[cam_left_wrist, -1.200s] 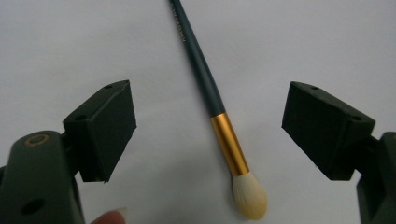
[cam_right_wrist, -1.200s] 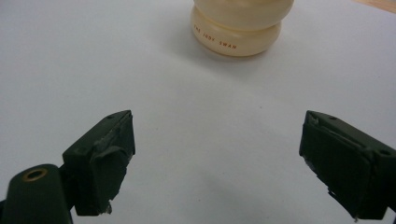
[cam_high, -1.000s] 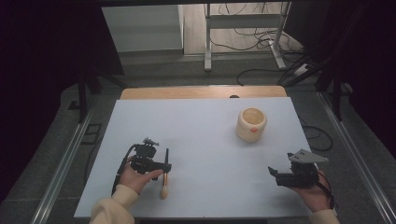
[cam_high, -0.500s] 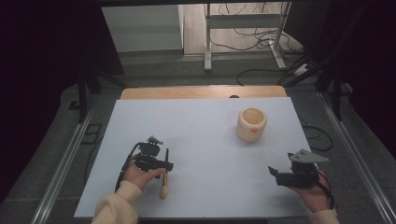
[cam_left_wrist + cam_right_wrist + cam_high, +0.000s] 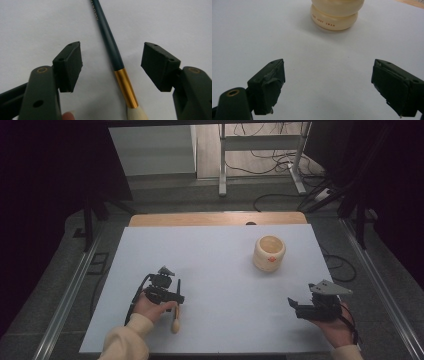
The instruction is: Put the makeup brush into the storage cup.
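A white surface (image 5: 215,270) carries the work, with a wooden edge along its far side. Beyond it lie a dark floor, loose cables and a metal frame.

Left hand-held gripper (image 5: 111,66): released, jaws spread wide. A brush (image 5: 110,45) lies flat on the surface between the jaws, touching neither pad. Its dark teal handle runs forward and away from the gripper. A gold ferrule (image 5: 126,87) sits closer in, and the pale bristle tuft is nearest the gripper's base. In the high view the gripper (image 5: 167,290) sits over the brush (image 5: 175,317), with the tuft end pointing toward the person.

Handling judgement, brush: light, stiff and slender. The round lacquered handle is likely to roll or slip under the pads. The tuft is soft and should not be squeezed. The best hold looks to be across the handle just ahead of the ferrule, where the shaft is thickest, closing squarely so it does not twist out.

Jar (image 5: 269,253): a cream, round-bodied pot with an open mouth, standing upright well ahead of the right hand-held gripper (image 5: 327,85). It appears rigid, smooth and heavier than the brush, and possibly breakable.

Right hand-held gripper (image 5: 305,307): released and holding nothing, jaws apart over bare surface, aimed toward the jar (image 5: 335,15).
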{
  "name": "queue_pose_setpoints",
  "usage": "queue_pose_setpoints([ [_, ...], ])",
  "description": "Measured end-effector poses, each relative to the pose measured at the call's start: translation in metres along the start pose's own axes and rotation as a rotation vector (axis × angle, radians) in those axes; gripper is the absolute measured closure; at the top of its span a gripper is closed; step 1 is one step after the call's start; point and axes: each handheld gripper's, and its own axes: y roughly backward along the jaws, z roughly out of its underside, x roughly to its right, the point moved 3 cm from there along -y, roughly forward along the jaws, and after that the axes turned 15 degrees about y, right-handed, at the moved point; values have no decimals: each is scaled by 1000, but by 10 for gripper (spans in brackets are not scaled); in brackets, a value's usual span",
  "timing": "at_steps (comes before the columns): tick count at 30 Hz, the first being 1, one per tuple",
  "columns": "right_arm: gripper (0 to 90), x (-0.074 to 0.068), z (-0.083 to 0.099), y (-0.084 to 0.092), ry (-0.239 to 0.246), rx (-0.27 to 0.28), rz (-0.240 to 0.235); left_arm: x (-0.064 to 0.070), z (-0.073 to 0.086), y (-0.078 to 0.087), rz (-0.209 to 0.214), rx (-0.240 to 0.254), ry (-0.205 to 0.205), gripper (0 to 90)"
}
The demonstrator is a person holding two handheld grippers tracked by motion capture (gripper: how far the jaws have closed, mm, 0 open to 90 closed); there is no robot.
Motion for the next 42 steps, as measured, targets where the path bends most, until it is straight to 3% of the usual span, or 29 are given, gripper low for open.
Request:
queue_pose_setpoints([
  [9,126,1,1,0,-7,-6,6,1,2,-6,7,-8,5,410],
  [22,134,2,1,1,-8,-13,18,5,1,-12,9,-19,-30,564],
  [29,135,2,1,1,-4,-13,23,5,2,-18,-4,-28,-28,622],
  [42,135,3,2,1,-11,-26,25,6,5,-20,-76,31,-45,767],
])
